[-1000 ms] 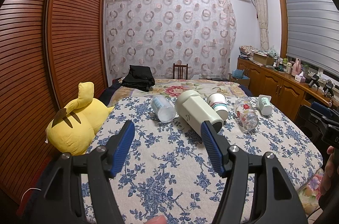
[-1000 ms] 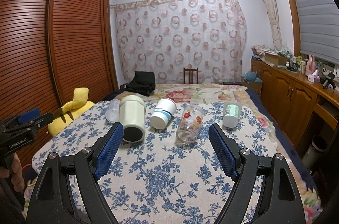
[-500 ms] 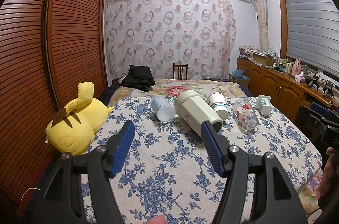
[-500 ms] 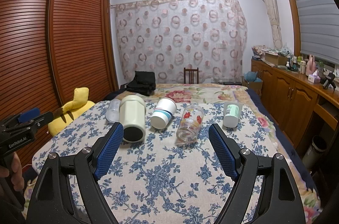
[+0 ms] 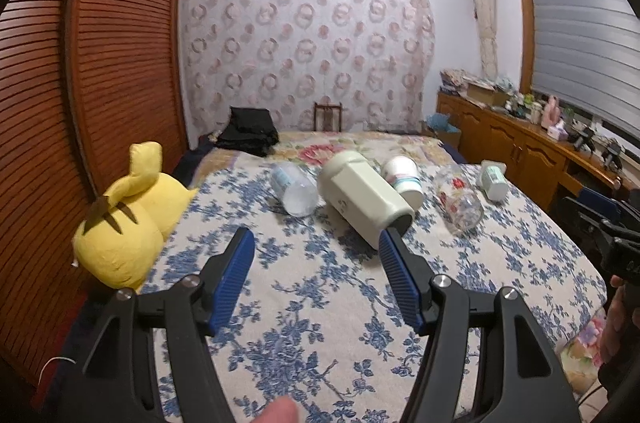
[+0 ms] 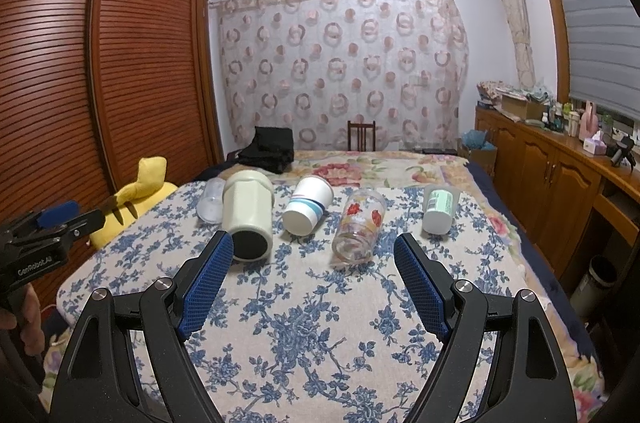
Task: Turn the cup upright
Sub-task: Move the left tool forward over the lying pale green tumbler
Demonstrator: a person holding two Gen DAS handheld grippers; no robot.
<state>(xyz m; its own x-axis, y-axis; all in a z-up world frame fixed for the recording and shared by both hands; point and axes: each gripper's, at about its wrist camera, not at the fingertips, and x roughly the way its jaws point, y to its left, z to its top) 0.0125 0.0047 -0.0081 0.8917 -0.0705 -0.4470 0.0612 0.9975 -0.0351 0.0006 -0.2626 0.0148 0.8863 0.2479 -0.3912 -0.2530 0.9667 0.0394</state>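
Observation:
Several cups lie on their sides in a row on the blue-flowered bedspread (image 6: 304, 323): a clear plastic cup (image 6: 211, 204), a big cream tumbler (image 6: 248, 215), a white paper cup with blue stripes (image 6: 307, 205), a flowered glass (image 6: 359, 223) and a small white cup with a green label (image 6: 437, 208). They also show in the left wrist view: clear cup (image 5: 294, 188), tumbler (image 5: 366, 197), paper cup (image 5: 403, 175), glass (image 5: 458, 199), small cup (image 5: 493, 180). My left gripper (image 5: 316, 243) and right gripper (image 6: 314, 251) are both open and empty, short of the row.
A yellow plush toy (image 5: 128, 223) lies at the bed's left edge by the wooden wardrobe (image 5: 100, 63). A black bag (image 6: 270, 148) and a chair (image 6: 361, 135) stand at the far end. Wooden cabinets (image 6: 552, 183) run along the right.
The left wrist view has shifted a little and is slightly blurred, so the left gripper is moving. The right gripper and the cups have not moved.

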